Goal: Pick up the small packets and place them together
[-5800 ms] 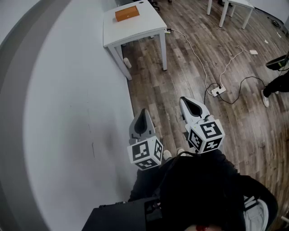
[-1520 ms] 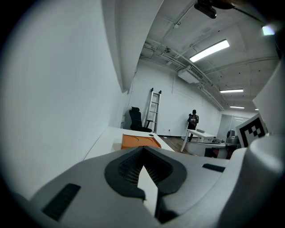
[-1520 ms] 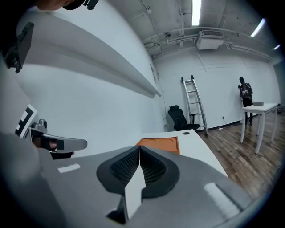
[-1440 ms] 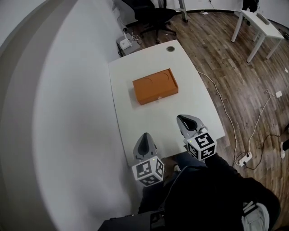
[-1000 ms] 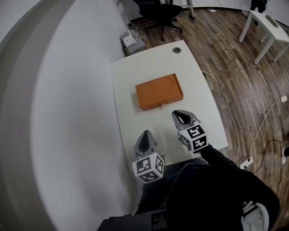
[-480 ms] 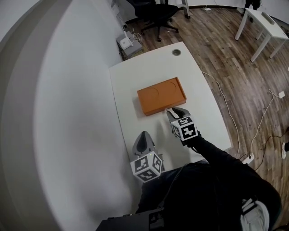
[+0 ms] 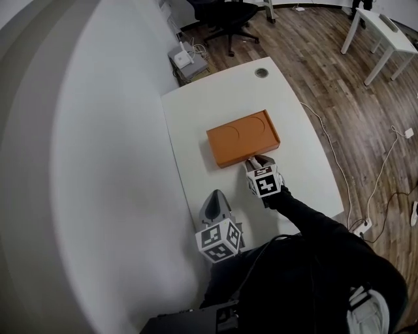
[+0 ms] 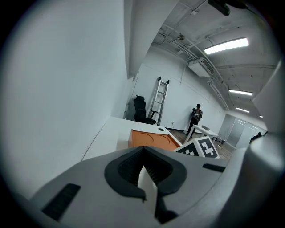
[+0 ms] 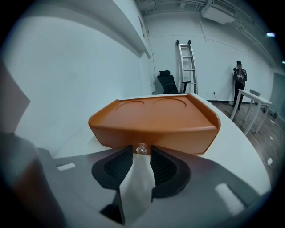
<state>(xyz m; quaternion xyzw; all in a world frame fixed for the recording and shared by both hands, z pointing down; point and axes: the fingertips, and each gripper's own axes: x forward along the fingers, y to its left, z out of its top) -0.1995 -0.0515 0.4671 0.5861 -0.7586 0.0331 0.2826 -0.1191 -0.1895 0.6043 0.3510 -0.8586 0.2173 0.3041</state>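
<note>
An orange box (image 7: 243, 137) with two round recesses in its top lies on the white table (image 7: 196, 130). No small packets show in any view. In the right gripper view the box (image 9: 156, 118) fills the middle, with a small clear knob (image 9: 142, 150) on its near face. My right gripper (image 7: 261, 161) is at that face. Its jaws are opening, and the knob sits between their tips (image 9: 141, 148) untouched by the pads. My left gripper (image 7: 216, 199) hovers at the table's near edge, shut and empty (image 8: 142, 149).
A white wall runs along the table's left side. A round cable hole (image 7: 262, 72) is at the table's far end. Beyond stand a black office chair (image 7: 228, 13), another white table (image 7: 382, 26), a ladder (image 9: 185, 67) and a person (image 9: 239, 75). Cables (image 7: 385, 169) lie on the wood floor.
My right gripper has moved forward across the table to the box's near face. The left gripper has stayed at the near edge.
</note>
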